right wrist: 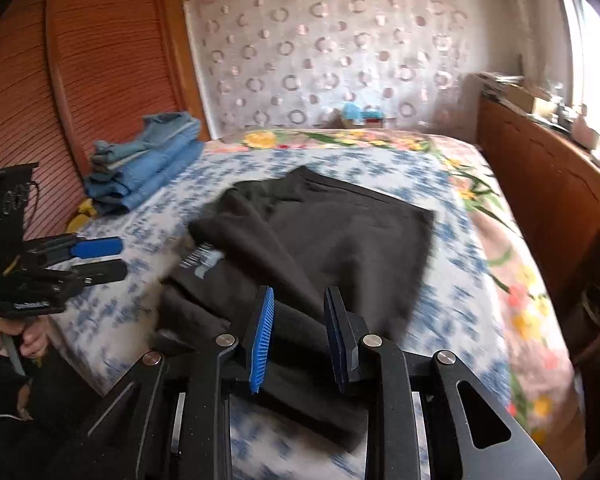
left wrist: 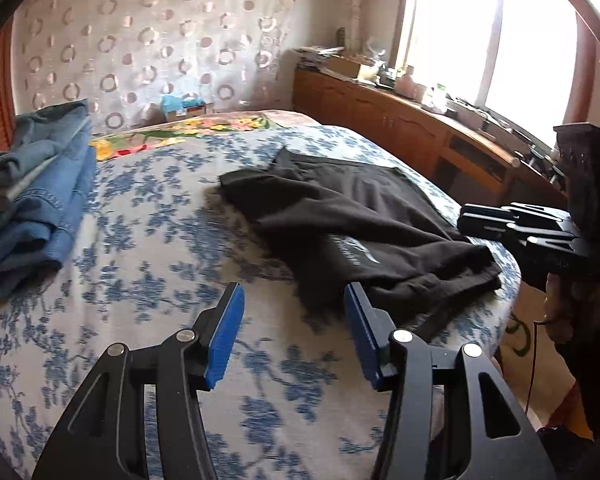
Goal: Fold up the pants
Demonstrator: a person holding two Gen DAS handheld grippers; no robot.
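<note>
Black pants (left wrist: 352, 216) lie crumpled on the blue-flowered bedspread (left wrist: 148, 240), with a pale printed logo near the front edge. They also show in the right wrist view (right wrist: 320, 240). My left gripper (left wrist: 294, 300) is open and empty, above the bedspread just left of the pants' near end. My right gripper (right wrist: 298, 304) is open over the near part of the pants, holding nothing; it also shows at the bed's right edge in the left wrist view (left wrist: 500, 220). The left gripper appears at the left in the right wrist view (right wrist: 108, 258).
A stack of folded blue jeans (left wrist: 40, 196) lies at the bed's far left, also in the right wrist view (right wrist: 148, 160). A wooden cabinet (left wrist: 400, 120) with clutter runs under the window on the right. A wooden headboard (right wrist: 60, 80) stands on the left.
</note>
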